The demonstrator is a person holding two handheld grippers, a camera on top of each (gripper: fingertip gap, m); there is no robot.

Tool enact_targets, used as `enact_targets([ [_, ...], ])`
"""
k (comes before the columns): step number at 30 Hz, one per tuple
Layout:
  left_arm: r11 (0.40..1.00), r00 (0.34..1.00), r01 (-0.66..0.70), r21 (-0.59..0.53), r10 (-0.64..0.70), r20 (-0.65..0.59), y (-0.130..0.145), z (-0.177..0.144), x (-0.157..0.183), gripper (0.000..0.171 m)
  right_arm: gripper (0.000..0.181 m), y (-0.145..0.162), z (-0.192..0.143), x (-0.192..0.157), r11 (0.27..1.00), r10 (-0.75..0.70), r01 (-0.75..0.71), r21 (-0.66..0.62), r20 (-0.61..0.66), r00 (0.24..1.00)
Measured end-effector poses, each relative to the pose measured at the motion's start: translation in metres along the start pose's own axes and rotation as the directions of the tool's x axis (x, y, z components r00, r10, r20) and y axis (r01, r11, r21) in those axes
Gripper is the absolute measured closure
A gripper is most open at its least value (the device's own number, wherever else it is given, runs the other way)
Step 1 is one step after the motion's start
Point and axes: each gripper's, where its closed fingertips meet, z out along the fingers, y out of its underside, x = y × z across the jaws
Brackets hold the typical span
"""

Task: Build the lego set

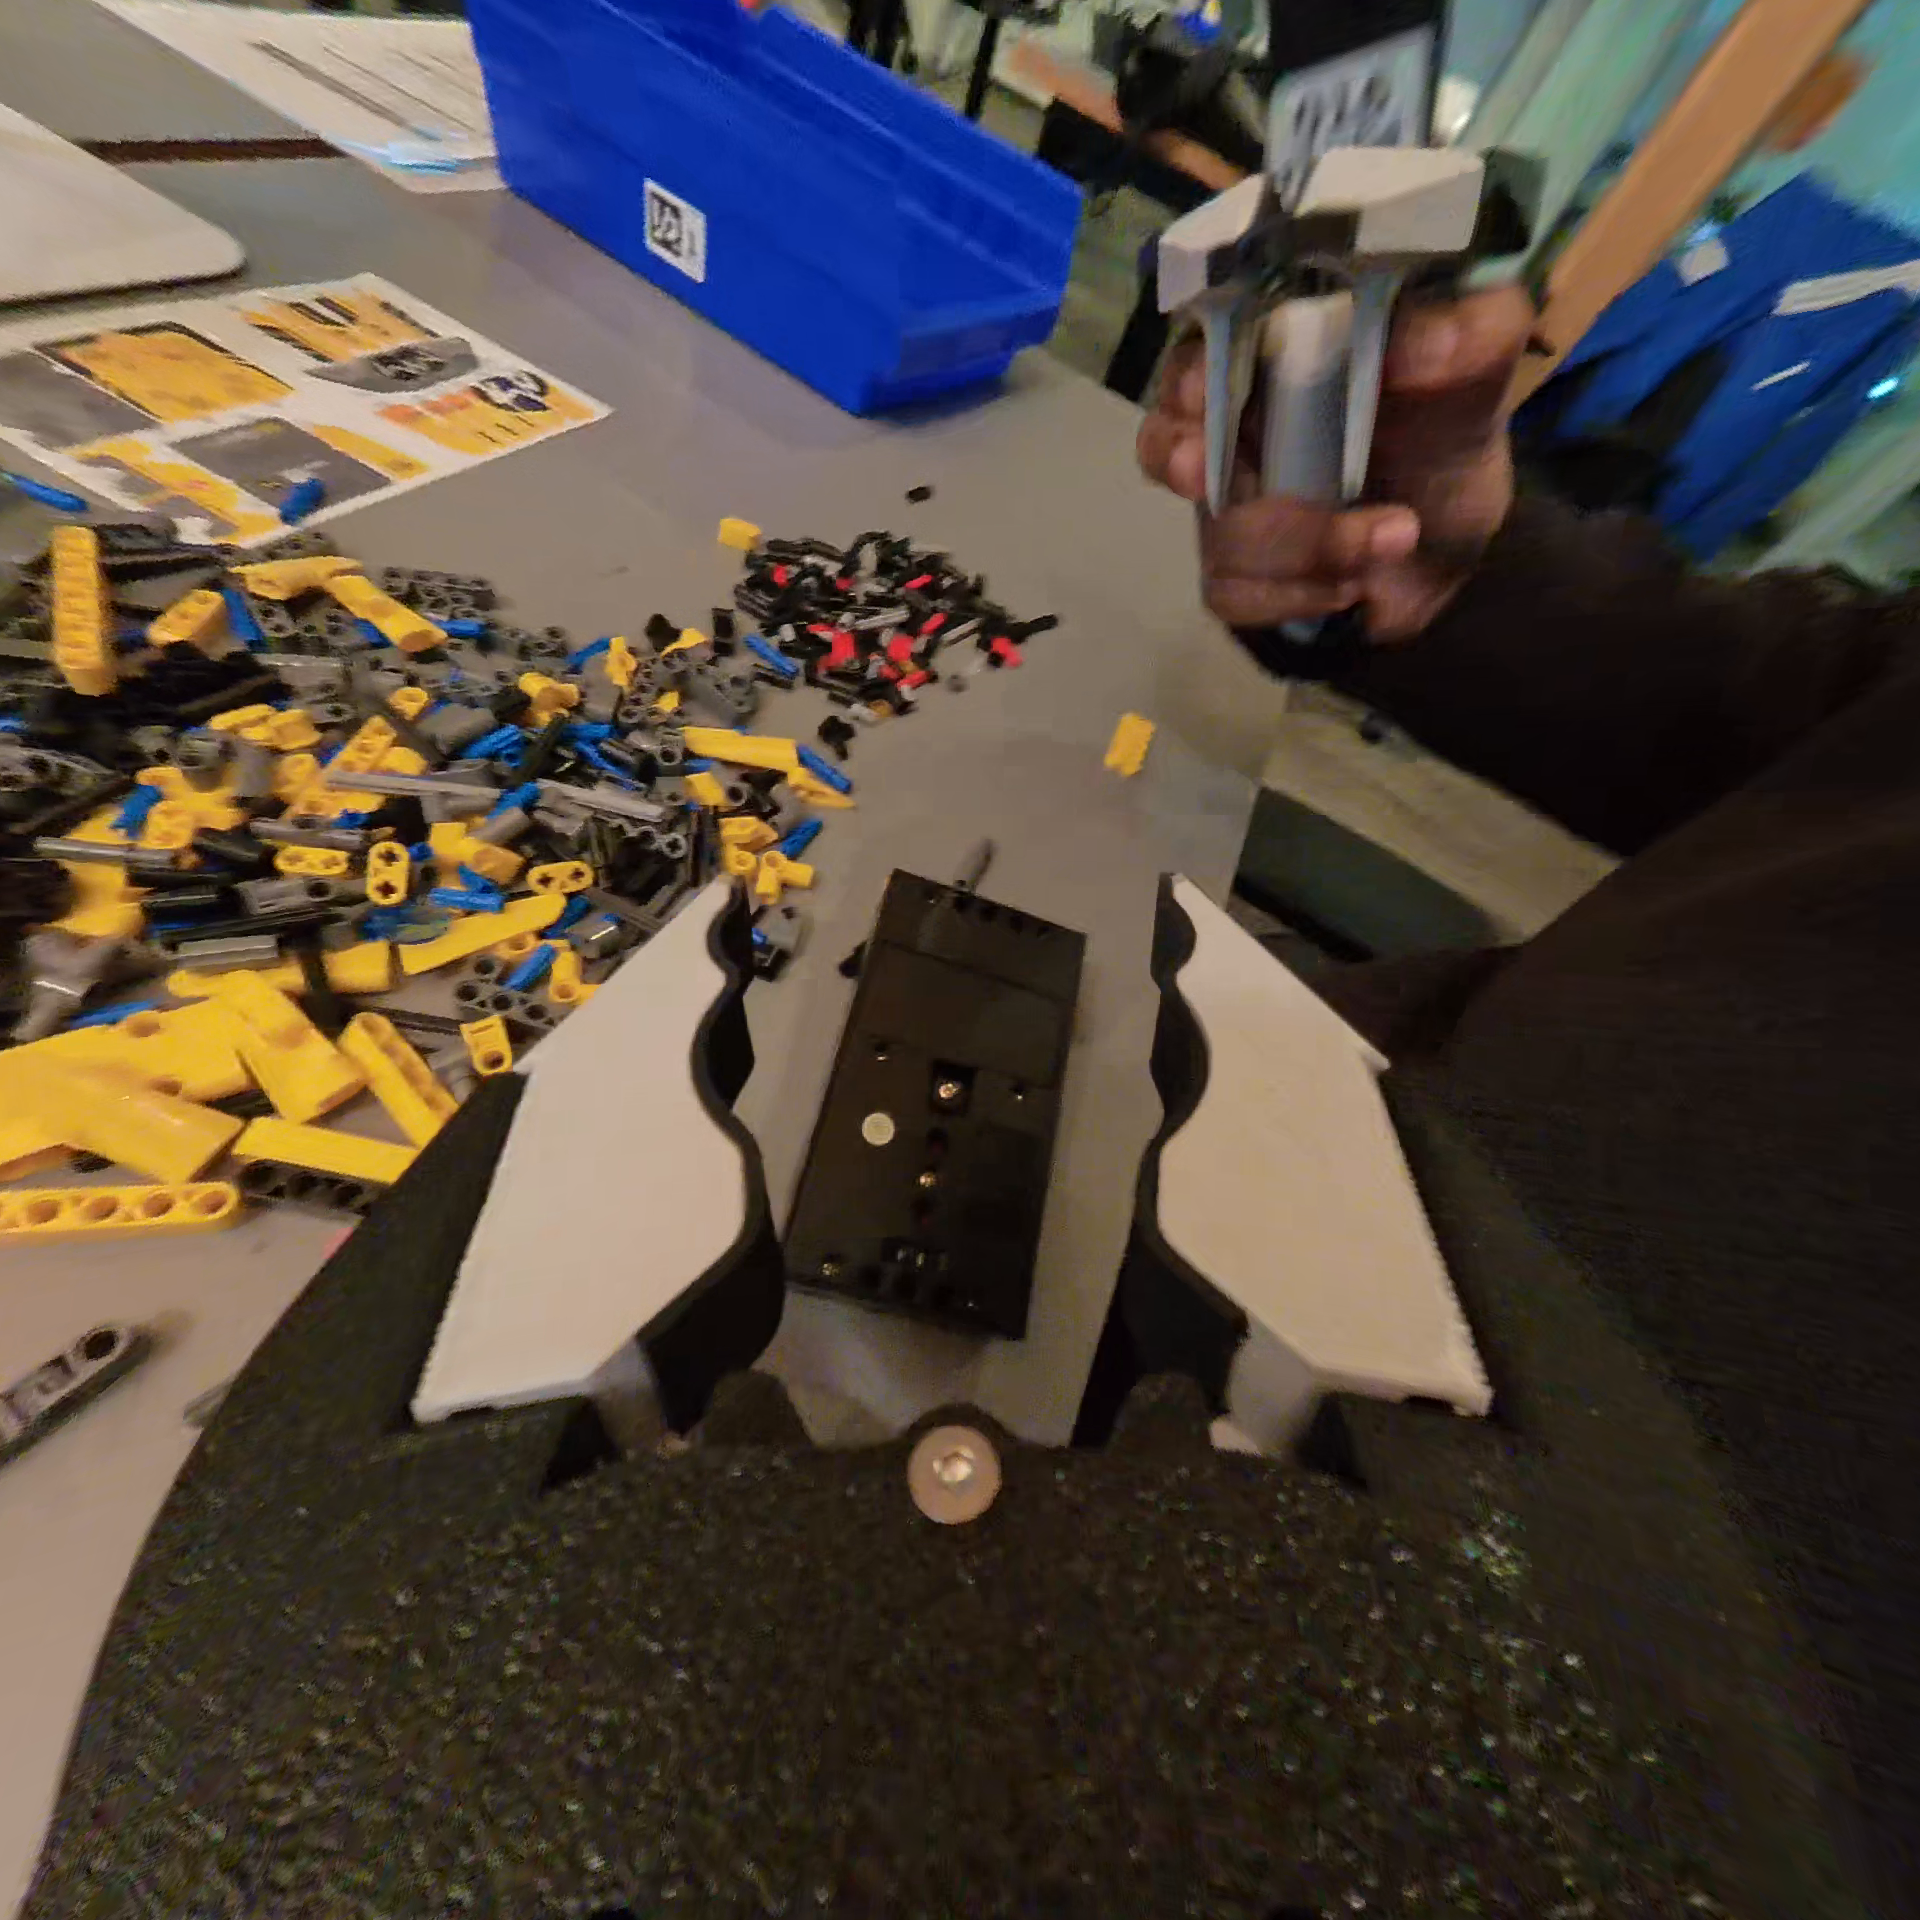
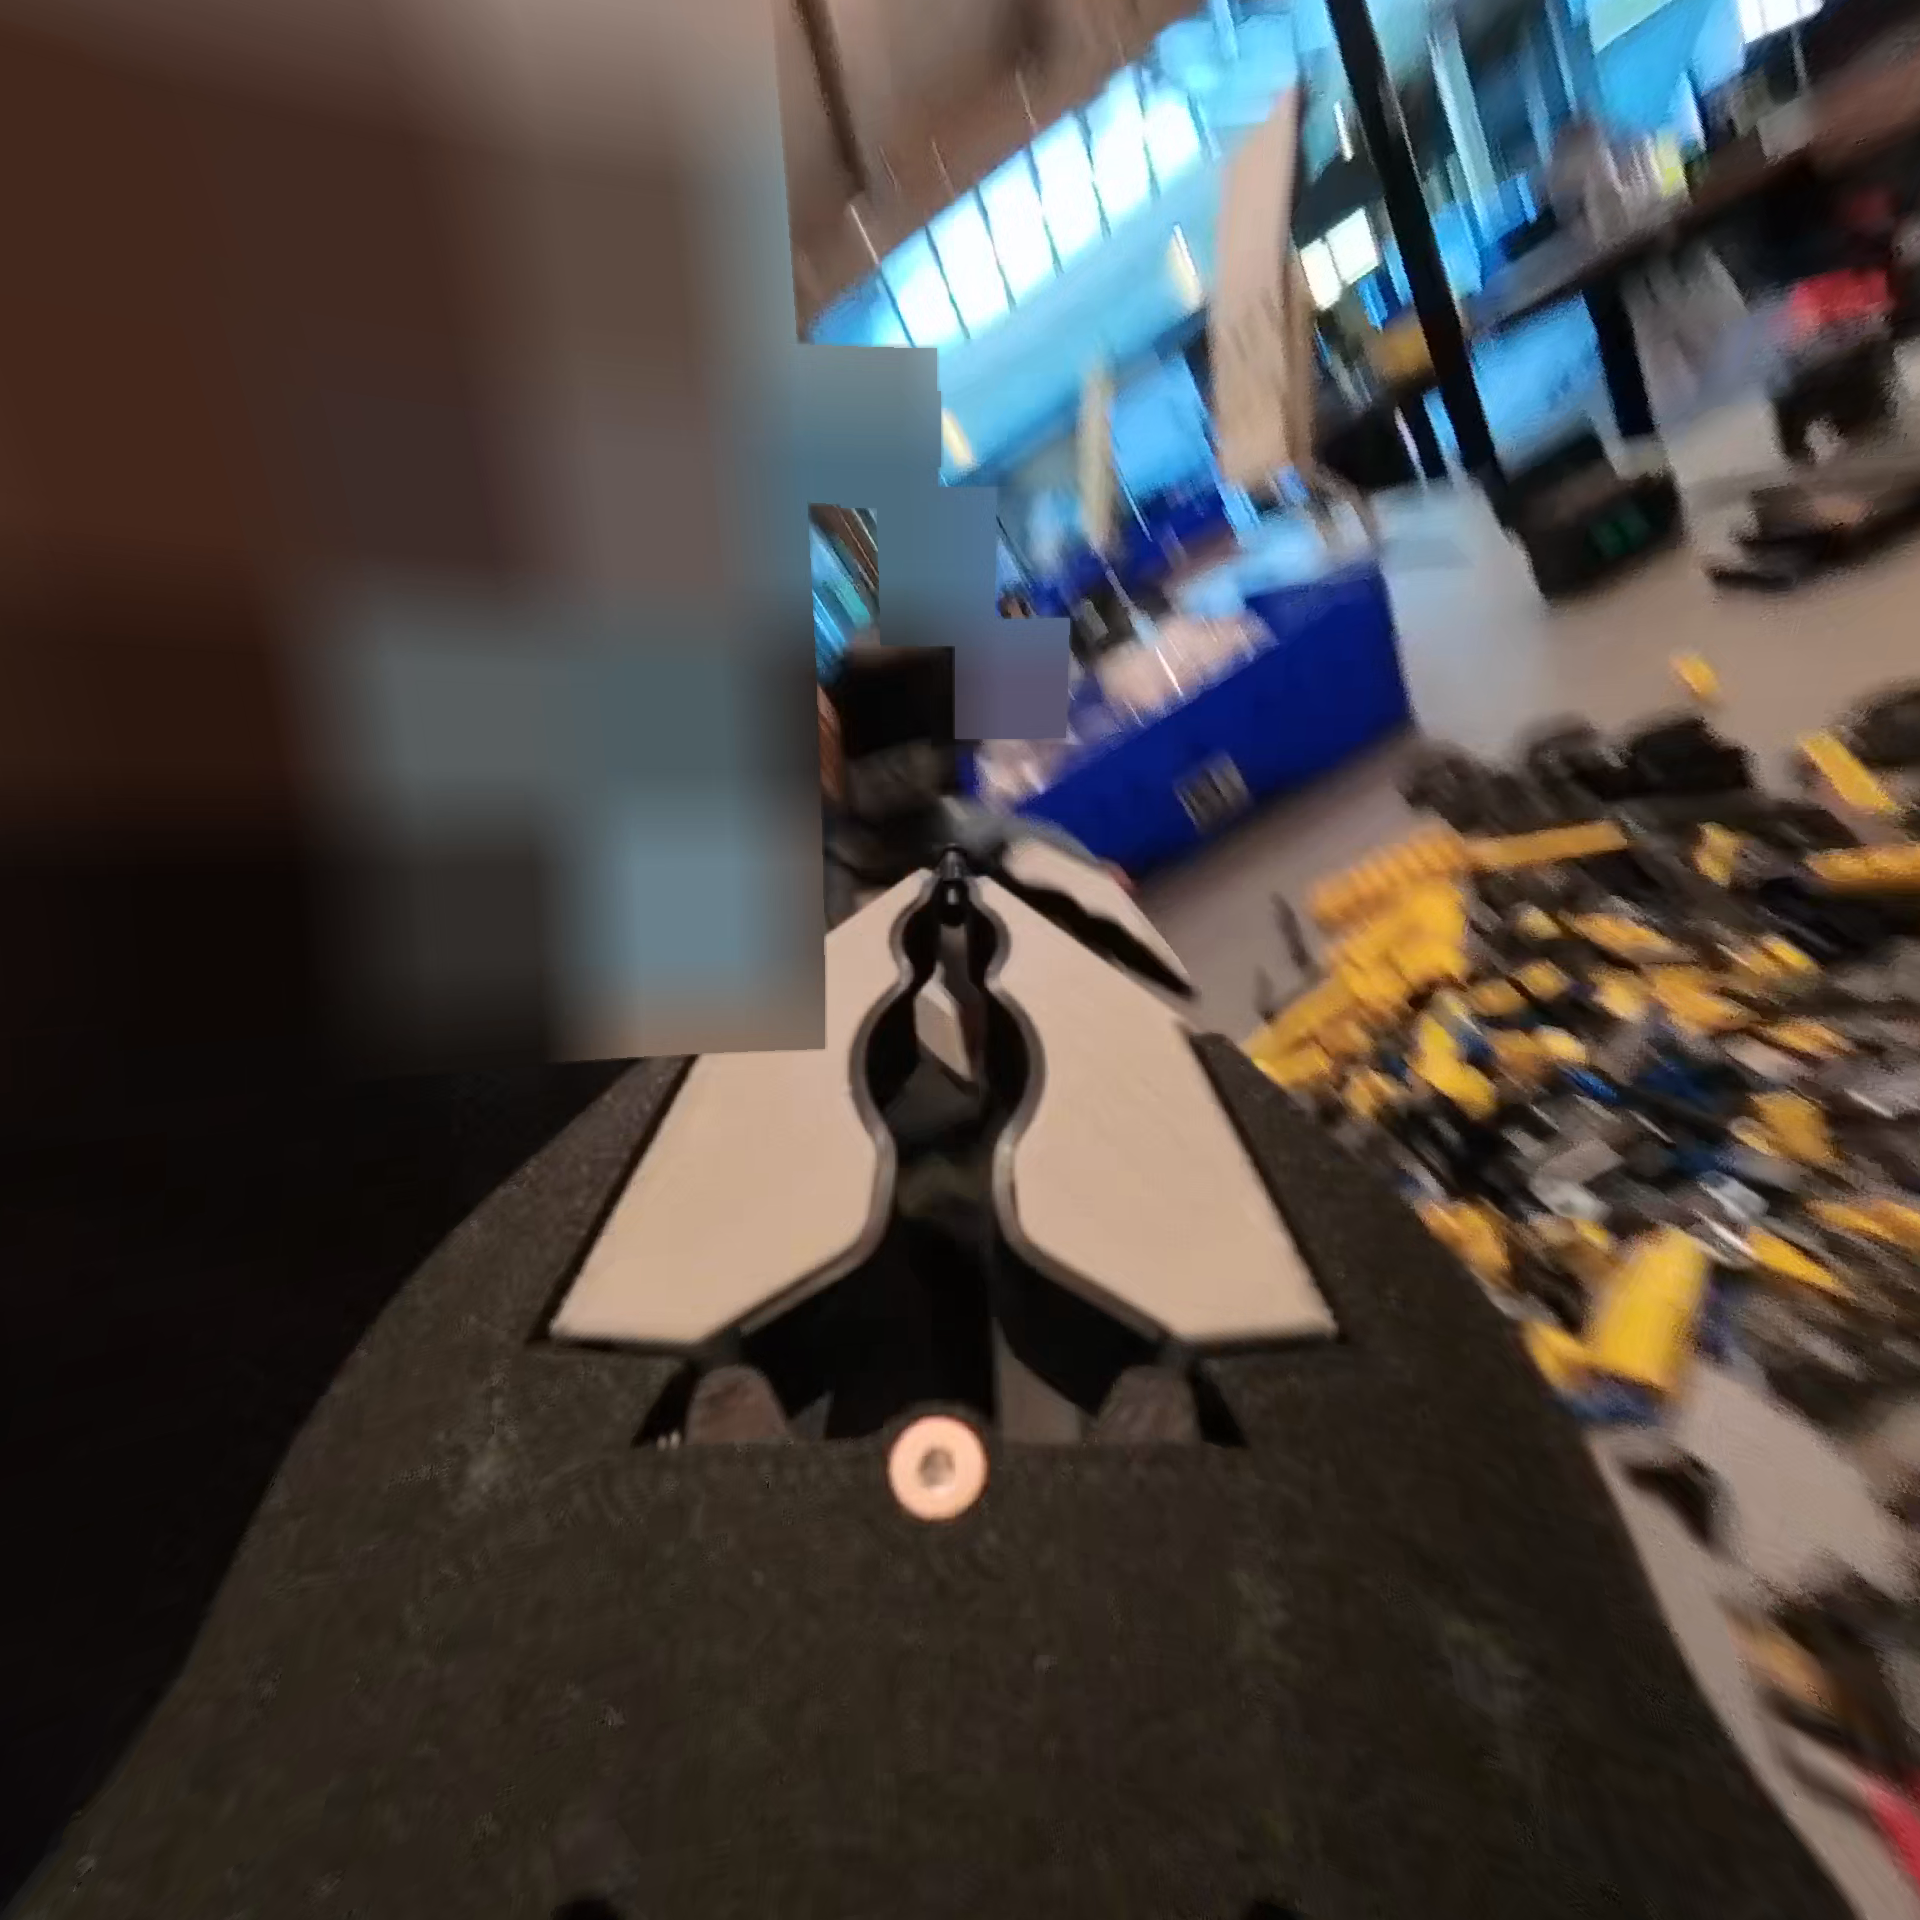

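My left gripper (image 1: 951, 894) is open and low over the grey table (image 1: 1039, 499). A black rectangular block (image 1: 935, 1101) lies flat on the table between its two fingers, with a gap on each side. My right gripper (image 2: 951, 878) is shut on a small black part (image 2: 952, 902) pinched at its tips, and a thin black piece (image 2: 1101, 930) sticks out to the right of it. In the left wrist view the right gripper (image 1: 1299, 488) is held up by a hand (image 1: 1351, 561), above the table's right edge.
A big heap of yellow, black, grey and blue building pieces (image 1: 312, 831) covers the left of the table and shows blurred in the right wrist view (image 2: 1558, 1039). A small pile of black and red pins (image 1: 883, 613), a blue bin (image 1: 779, 197) and a printed sheet (image 1: 260, 384) lie beyond. The left gripper's tips are roughly 12 cm from the right gripper's. My right tips are about 15 cm from the black rectangular block (image 1: 935, 1101), my left tips only 6 cm.
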Motion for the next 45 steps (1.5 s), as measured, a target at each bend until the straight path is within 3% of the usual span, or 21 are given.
enact_targets([
  [2,1.0,1.0,-0.024,-0.017,0.024,-0.006,0.004,0.003,0.004,0.095,0.18,0.021,0.002,0.018,0.958,-0.084,0.04,-0.283,-0.142,0.986],
  [4,0.998,0.999,-0.034,-0.053,0.033,-0.02,0.012,0.009,0.007,0.095,0.179,0.041,-0.003,0.036,0.849,-0.202,0.056,-0.525,-0.226,0.953],
  [8,0.986,0.994,-0.089,-0.142,0.096,0.046,0.029,0.02,0.001,0.095,0.179,0.075,-0.013,0.057,0.509,-0.445,0.093,-0.856,-0.169,0.879],
  [11,0.979,0.988,-0.125,-0.158,0.137,0.068,0.033,0.027,0.001,0.094,0.179,0.091,-0.01,0.061,0.283,-0.531,0.141,-0.949,-0.033,0.847],
  [16,0.966,0.98,-0.15,-0.21,0.173,0.099,0.046,0.035,-0.005,0.095,0.179,0.106,-0.004,0.066,0.079,-0.519,0.172,-0.982,0.107,0.848],
  [22,0.963,0.98,-0.152,-0.221,0.176,0.09,0.049,0.037,-0.004,0.095,0.179,0.114,0.002,0.064,-0.025,-0.489,0.201,-0.979,0.187,0.852],
  [34,0.946,0.981,-0.161,-0.283,0.186,0.063,0.06,0.041,-0.002,0.105,0.179,0.115,0.009,0.064,-0.064,-0.476,0.23,-0.971,0.232,0.848],
  [40,0.947,0.983,-0.153,-0.283,0.175,0.051,0.06,0.041,-0.001,0.108,0.179,0.116,0.006,0.07,-0.155,-0.45,0.292,-0.944,0.33,0.83],
  [45,0.945,0.984,-0.158,-0.285,0.176,0.037,0.06,0.04,-0.001,0.108,0.179,0.115,0.01,0.066,-0.16,-0.41,0.36,-0.919,0.394,0.822],
])
